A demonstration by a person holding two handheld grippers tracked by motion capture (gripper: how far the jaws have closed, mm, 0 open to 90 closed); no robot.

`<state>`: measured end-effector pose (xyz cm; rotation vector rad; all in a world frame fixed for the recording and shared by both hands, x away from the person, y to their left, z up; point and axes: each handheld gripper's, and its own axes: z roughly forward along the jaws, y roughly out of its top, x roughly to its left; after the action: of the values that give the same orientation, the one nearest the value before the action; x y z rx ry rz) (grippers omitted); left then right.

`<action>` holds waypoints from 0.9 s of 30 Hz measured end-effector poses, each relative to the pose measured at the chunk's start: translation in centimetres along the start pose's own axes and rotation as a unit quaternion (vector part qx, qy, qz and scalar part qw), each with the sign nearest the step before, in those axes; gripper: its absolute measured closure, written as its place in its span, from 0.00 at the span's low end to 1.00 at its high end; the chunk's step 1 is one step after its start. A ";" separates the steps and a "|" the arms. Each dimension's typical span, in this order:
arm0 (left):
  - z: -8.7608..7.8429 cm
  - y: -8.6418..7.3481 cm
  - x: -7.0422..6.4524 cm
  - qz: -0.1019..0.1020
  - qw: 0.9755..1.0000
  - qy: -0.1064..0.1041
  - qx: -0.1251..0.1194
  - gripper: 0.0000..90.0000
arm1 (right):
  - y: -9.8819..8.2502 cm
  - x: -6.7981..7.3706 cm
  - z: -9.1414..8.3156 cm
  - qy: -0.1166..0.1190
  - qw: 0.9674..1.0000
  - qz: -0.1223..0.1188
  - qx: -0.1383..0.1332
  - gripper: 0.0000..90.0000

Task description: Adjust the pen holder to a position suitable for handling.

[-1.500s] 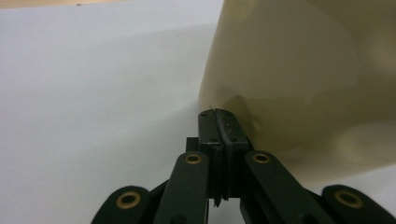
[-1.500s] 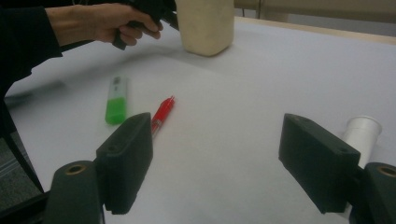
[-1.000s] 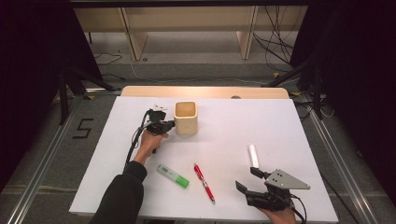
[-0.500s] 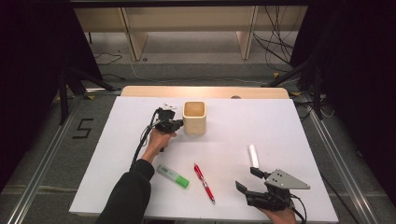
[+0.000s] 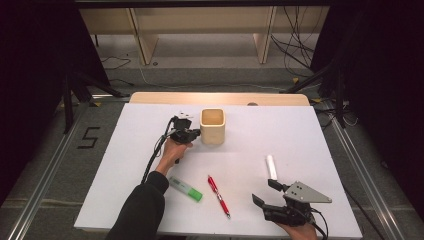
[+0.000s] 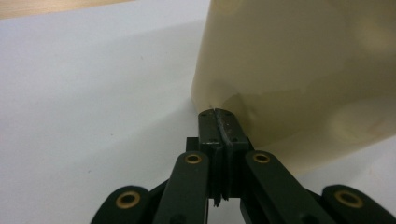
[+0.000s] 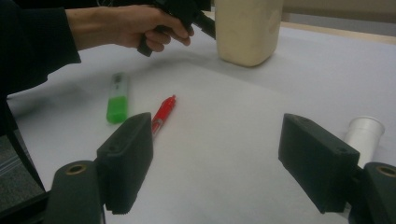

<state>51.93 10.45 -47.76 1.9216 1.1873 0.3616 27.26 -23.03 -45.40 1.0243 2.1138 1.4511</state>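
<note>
We see the left tongs [image 5: 192, 134] pressed together, tips touching the side of the cream cup [image 5: 213, 126] on the white table [image 5: 310, 140]. Our right tongs [image 5: 266, 192] gape wide and empty, with the white tube [image 5: 270, 166] just ahead and the red pen [image 5: 218, 195] and green highlighter [image 5: 185, 188] off to their left.

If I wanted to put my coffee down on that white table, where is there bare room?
The widest bare patch is the far right of the table, beyond the cream cup and the white tube. The left edge, outside the green marker, is bare too. The near middle is crowded: marker, red pen and the right gripper.
</note>
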 end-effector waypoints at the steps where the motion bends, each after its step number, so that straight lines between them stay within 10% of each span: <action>1: -0.2 0.0 0.0 0.010 1.000 0.004 0.004 0.98 | 0.0 0.0 0.0 0.000 1.000 -0.001 0.000 0.30; 8: -2.3 0.0 0.4 0.042 0.999 0.000 0.020 0.69 | 0.0 -0.1 -0.1 -0.002 1.000 -0.001 0.000 0.30; 27: -8.2 -2.4 -2.0 0.112 0.991 -0.041 0.067 0.35 | 0.0 0.2 0.0 -0.001 1.000 -0.007 0.004 0.30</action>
<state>44.43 13.35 -44.26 2.1737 0.9655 0.3240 27.11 -22.85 -45.42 1.0104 2.1229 1.4350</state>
